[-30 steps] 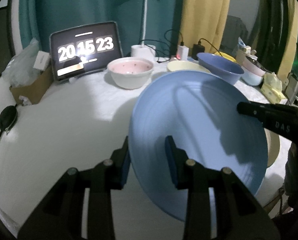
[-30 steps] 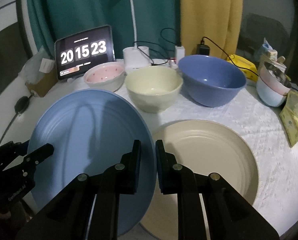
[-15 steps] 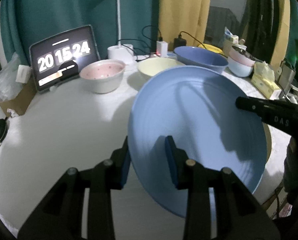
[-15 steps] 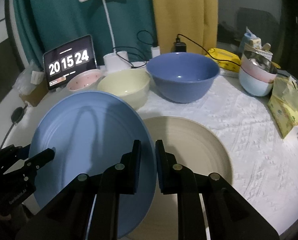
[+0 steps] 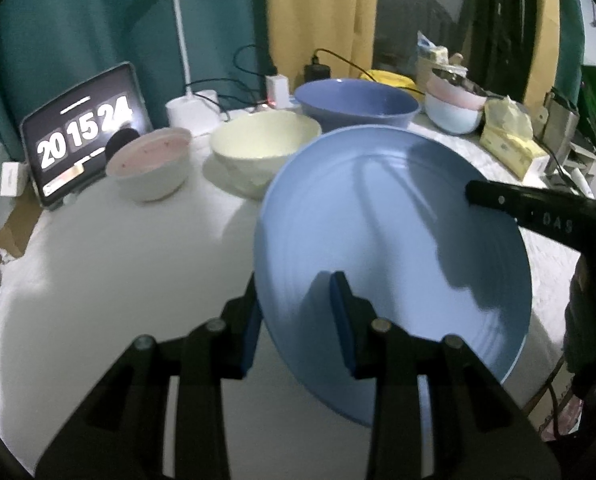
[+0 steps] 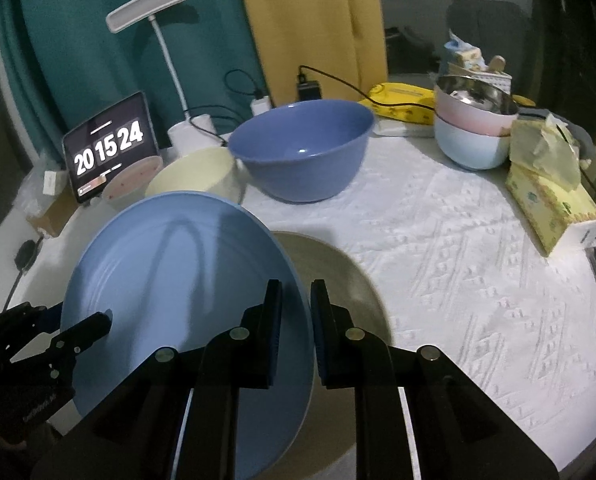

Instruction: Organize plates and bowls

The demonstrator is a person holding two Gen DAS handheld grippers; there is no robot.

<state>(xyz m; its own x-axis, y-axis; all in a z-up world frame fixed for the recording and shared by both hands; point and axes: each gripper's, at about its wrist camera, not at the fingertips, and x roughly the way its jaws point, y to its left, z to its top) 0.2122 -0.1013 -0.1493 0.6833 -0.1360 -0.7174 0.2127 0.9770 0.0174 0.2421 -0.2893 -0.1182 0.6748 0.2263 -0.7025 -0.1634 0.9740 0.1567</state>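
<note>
A large light-blue plate (image 5: 398, 240) hangs tilted above the table, held from both sides. My left gripper (image 5: 298, 314) is shut on its left rim, and one of its fingers (image 6: 94, 324) shows in the right wrist view. My right gripper (image 6: 296, 320) is shut on the plate's (image 6: 178, 280) right rim; its upper finger (image 5: 498, 200) lies across the plate's face. Under the blue plate, a beige plate (image 6: 338, 280) rests on the table, partly covered. Behind stand a dark blue bowl (image 6: 302, 152), a cream bowl (image 5: 264, 148) and a pink-lined bowl (image 5: 150, 164).
A white textured cloth (image 6: 478, 272) covers the table. At the back are a tablet showing a clock (image 6: 110, 148), a white desk lamp (image 6: 150, 4) and chargers with cables. Stacked pink and pale-blue bowls (image 6: 474, 136) and a tissue pack (image 6: 550, 200) stand at the right.
Both grippers carried the blue plate sideways to the right. It now covers more of the beige plate, and the bowls have slid left in both views. Both grips are unchanged.
</note>
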